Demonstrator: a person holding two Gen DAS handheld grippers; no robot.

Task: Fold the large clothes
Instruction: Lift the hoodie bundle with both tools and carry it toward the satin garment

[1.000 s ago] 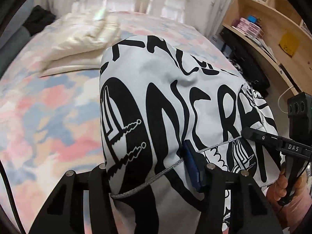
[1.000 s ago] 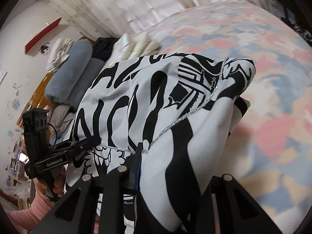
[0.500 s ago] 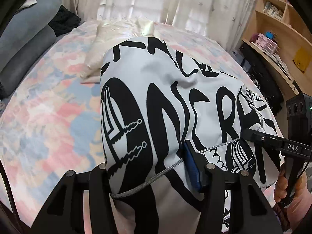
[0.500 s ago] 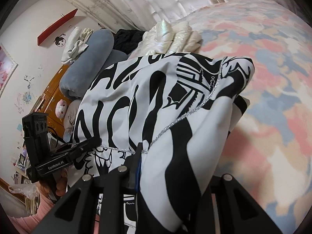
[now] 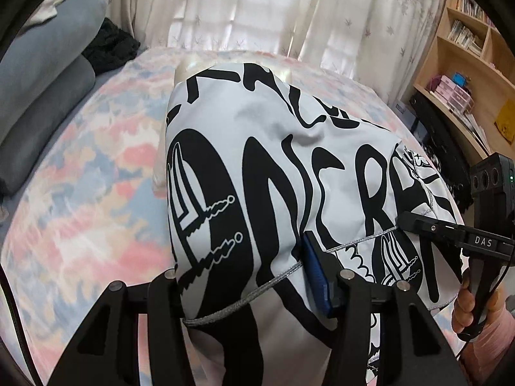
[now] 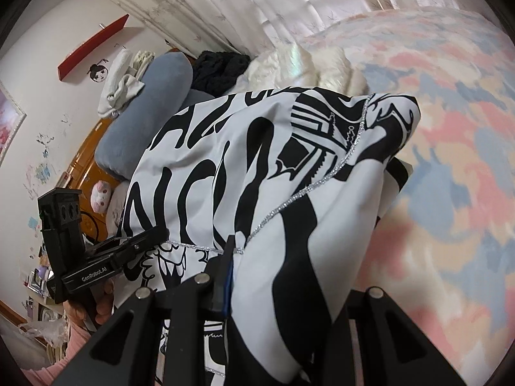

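A large white garment (image 5: 283, 148) with bold black lettering and a silver trim hangs above the bed, folded over itself. My left gripper (image 5: 248, 283) is shut on a bunched edge of it, the blue pad (image 5: 317, 276) pressing into the cloth. In the right wrist view the garment (image 6: 257, 167) drapes over my right gripper (image 6: 289, 283), which is shut on its edge; the right finger is hidden under the fabric. Each gripper shows in the other's view, the right gripper (image 5: 405, 222) and the left gripper (image 6: 161, 234) both clamping the trimmed edge. A hand (image 5: 466, 302) holds the right handle.
The bed (image 5: 80, 212) has a pastel pink, blue and cream cover. A cream quilt (image 6: 322, 64), a black garment (image 5: 112, 48) and grey bolsters (image 5: 48, 74) lie near the curtained window. Wooden bookshelves (image 5: 466, 64) stand at the right, a wooden headboard (image 6: 87, 160) at the left.
Both grippers have carried the garment sideways across the bed, still gripped the same way. The grey bolsters and the black garment have come into the left wrist view; the cream quilt is now behind the garment.
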